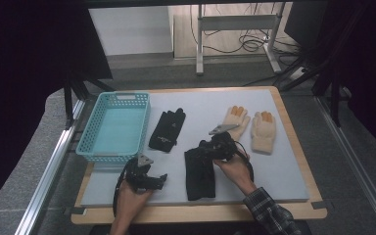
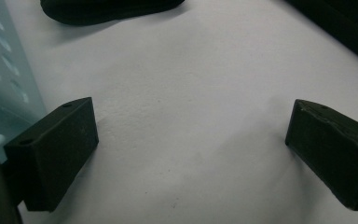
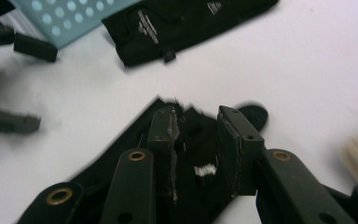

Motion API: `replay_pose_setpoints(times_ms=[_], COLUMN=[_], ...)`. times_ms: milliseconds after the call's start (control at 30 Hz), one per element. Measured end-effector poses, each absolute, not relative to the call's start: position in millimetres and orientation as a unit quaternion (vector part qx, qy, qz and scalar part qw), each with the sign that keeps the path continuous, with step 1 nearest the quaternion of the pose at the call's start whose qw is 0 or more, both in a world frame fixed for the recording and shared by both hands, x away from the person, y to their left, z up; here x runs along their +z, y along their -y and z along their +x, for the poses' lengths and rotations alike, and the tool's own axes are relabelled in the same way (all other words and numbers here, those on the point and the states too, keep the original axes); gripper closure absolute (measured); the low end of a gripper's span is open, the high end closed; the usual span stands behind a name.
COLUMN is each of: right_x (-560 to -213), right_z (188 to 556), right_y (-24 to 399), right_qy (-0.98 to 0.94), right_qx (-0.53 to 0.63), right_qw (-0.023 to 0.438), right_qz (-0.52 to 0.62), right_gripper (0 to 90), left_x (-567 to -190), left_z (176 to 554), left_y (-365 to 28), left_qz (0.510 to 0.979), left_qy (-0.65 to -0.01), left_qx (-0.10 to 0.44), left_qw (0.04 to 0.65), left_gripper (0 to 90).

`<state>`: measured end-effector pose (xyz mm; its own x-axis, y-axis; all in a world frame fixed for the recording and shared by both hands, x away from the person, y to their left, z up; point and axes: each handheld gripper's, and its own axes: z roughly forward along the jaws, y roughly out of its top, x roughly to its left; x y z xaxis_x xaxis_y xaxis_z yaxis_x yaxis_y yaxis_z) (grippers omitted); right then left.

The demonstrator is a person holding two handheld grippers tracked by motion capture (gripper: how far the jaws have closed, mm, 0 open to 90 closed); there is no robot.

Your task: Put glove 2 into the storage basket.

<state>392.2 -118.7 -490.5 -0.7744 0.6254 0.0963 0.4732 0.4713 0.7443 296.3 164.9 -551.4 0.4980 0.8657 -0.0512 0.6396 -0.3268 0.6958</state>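
A black glove (image 1: 199,174) lies flat near the front edge of the grey mat (image 1: 284,171), about midway along it, cuff toward the person, and the right gripper (image 1: 209,147) sits on its finger end. In the right gripper view the jaws stand a narrow gap apart with the glove's dark cloth (image 3: 196,154) bunched between them; whether the pads actually press on it cannot be told. A small white mark shows on that cloth, too blurred to read. The left gripper (image 1: 160,180), near the front left corner just in front of the turquoise basket (image 1: 90,142), hangs with its jaws spread wide over bare mat, holding nothing. A second black glove (image 1: 167,130) lies beside the basket, its white print unreadable.
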Motion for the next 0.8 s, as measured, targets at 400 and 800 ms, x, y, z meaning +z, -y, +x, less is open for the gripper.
replay_pose_setpoints(times_ms=[400, 800], right_x=[-495.8, -517.9], right_z=[440.7, 482.8], right_y=[53.5, 5.3], right_qy=[-0.865, -0.863], right_qx=[0.386, 0.37], right_qw=[0.099, 0.107], right_qz=[0.306, 0.327], right_gripper=[57.5, 45.1], left_x=[-551.4, -551.4], left_z=[296.3, 296.4], left_y=[-165.1, -165.0], left_qz=[0.797, 0.797], left_qy=[-0.472, -0.472], left_qx=[0.167, 0.167], left_qw=[0.337, 0.338], left_gripper=[2.5, 2.5])
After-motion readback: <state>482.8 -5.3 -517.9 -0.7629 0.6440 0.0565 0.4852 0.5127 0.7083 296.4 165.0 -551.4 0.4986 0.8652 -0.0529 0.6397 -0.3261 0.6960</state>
